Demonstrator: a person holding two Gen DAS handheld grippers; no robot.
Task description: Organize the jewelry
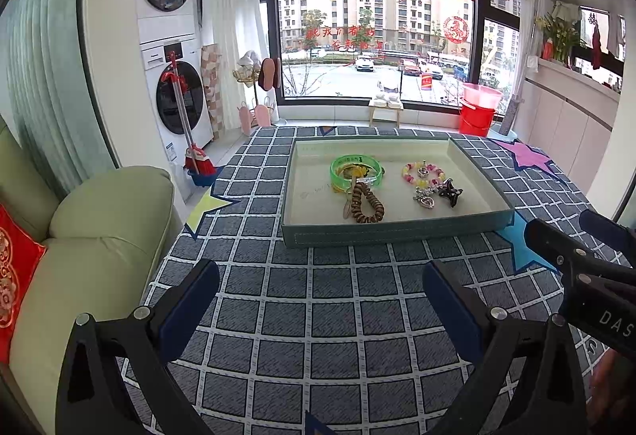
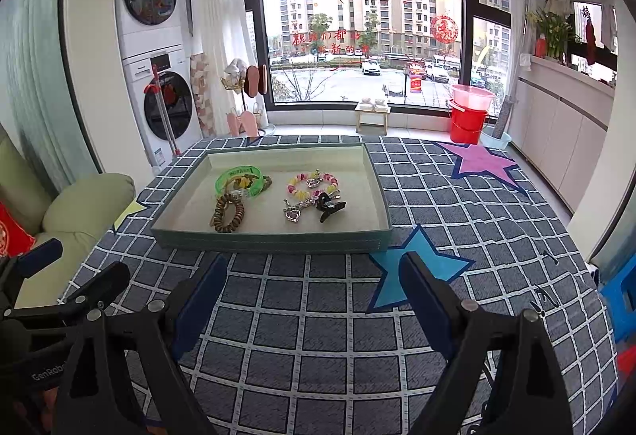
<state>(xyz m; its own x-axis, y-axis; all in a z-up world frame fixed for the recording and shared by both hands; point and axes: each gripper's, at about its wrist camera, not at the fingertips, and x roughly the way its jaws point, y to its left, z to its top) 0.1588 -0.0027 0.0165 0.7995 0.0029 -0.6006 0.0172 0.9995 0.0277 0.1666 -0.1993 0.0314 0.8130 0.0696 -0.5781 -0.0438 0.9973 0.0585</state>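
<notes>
A big desk (image 1: 318, 316) with a blue checked cloth fills the low half of both views. Coloured stars are printed on the cloth.

A flat green tray (image 1: 393, 232) sits on the desk, at 12 o'clock from the left tool and at 11 o'clock from the right tool. All the jewelry lies inside it.

The left tool (image 1: 320, 296) hangs over the cloth, near the tray's front wall. Its fingers are spread wide with nothing between them. The right tool (image 2: 312, 294) is spread wide too, and holds nothing.

In the tray, a green bangle (image 1: 355, 171) is at the back left. A brown coil band (image 1: 365, 204) touches it at 6 o'clock. A pink and yellow bead bracelet (image 1: 423, 173) lies to the right. A black hair clip (image 1: 451, 192) and a silver heart charm (image 1: 425, 198) sit just beside it at 6 o'clock.
</notes>
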